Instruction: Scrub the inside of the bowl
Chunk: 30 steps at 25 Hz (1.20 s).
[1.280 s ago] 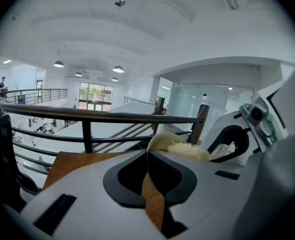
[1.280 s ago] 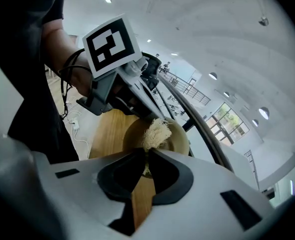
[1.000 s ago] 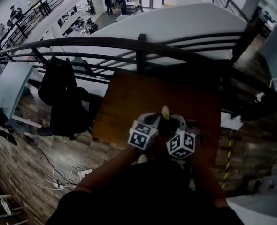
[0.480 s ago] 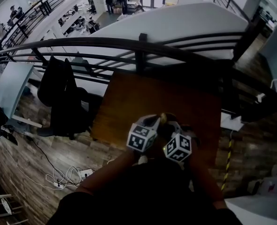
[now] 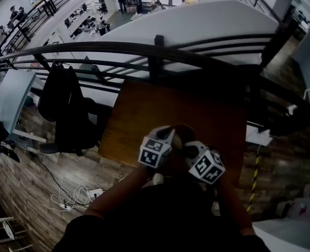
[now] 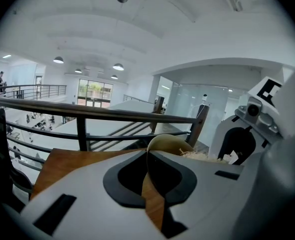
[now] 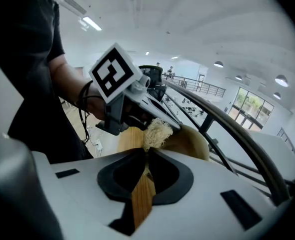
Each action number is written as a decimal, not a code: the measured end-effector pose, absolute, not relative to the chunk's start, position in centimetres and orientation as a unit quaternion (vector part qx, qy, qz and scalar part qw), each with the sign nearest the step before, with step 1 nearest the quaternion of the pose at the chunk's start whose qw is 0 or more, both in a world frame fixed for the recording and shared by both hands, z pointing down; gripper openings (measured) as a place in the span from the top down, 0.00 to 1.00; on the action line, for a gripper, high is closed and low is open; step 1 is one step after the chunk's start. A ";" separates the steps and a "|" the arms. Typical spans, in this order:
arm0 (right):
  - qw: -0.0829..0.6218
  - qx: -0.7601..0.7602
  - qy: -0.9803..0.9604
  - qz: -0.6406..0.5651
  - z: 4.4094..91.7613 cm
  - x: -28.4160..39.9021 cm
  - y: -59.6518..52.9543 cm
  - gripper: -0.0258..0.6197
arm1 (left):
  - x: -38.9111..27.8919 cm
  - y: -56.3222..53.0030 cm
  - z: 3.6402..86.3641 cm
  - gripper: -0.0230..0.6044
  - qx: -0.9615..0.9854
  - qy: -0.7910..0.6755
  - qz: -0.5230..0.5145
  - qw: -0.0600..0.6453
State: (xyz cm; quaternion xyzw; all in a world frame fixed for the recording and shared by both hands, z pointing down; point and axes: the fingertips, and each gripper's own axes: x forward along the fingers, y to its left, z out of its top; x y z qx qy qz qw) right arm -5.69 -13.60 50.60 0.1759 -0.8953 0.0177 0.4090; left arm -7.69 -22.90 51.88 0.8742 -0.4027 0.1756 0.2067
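Note:
A tan wooden bowl (image 6: 168, 142) is held tilted above the brown table (image 5: 144, 112). My left gripper (image 6: 147, 156) is shut on the bowl's rim, which stands edge-on between its jaws. My right gripper (image 7: 146, 160) is shut on a pale, straw-like scrubber (image 7: 157, 130), and the tuft lies against the inside of the bowl (image 7: 193, 140). In the head view the two marker cubes sit close together, left (image 5: 155, 152) and right (image 5: 207, 165), and they hide most of the bowl. The scrubber's fibres (image 6: 200, 155) show just past the rim in the left gripper view.
A dark metal railing (image 5: 155, 51) runs along the table's far side, with a drop to a lower floor behind it. A black office chair (image 5: 65, 104) stands left of the table. Cables (image 5: 65, 198) lie on the wooden floor at the left.
The right gripper has rolled and shifted right and slightly down in the head view. The left gripper drifted a little left. The pale tip seen between them earlier is hidden now.

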 end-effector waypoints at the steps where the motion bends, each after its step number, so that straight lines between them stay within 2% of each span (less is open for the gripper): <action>1: 0.399 0.173 -0.900 0.027 50.2 -5.4 -13.6 0.91 | -7.6 -23.2 52.1 0.95 0.873 -0.404 0.176 0.209; 4: 0.378 0.169 -0.910 0.033 48.7 -4.4 -14.0 0.91 | -7.4 -24.4 52.3 0.95 0.872 -0.402 0.159 0.231; 9: 0.341 0.192 -0.920 0.025 46.2 -1.8 -15.0 0.90 | -7.4 -26.2 52.8 0.95 0.864 -0.381 0.104 0.312; 16: 0.299 0.256 -0.919 0.021 44.0 3.1 -17.8 0.90 | -6.5 -26.5 53.6 0.95 0.831 -0.299 -0.027 0.469; 19: 0.291 0.253 -0.922 0.028 44.1 3.7 -17.7 0.90 | -4.9 -25.6 52.7 0.95 0.819 -0.244 -0.080 0.514; 23: 0.282 0.236 -0.930 0.029 44.2 3.1 -17.1 0.90 | -3.7 -24.3 52.2 0.95 0.808 -0.194 -0.115 0.545; 30: 0.265 0.225 -0.937 0.019 42.6 3.3 -17.3 0.90 | -3.2 -22.2 51.0 0.95 0.825 -0.139 -0.104 0.538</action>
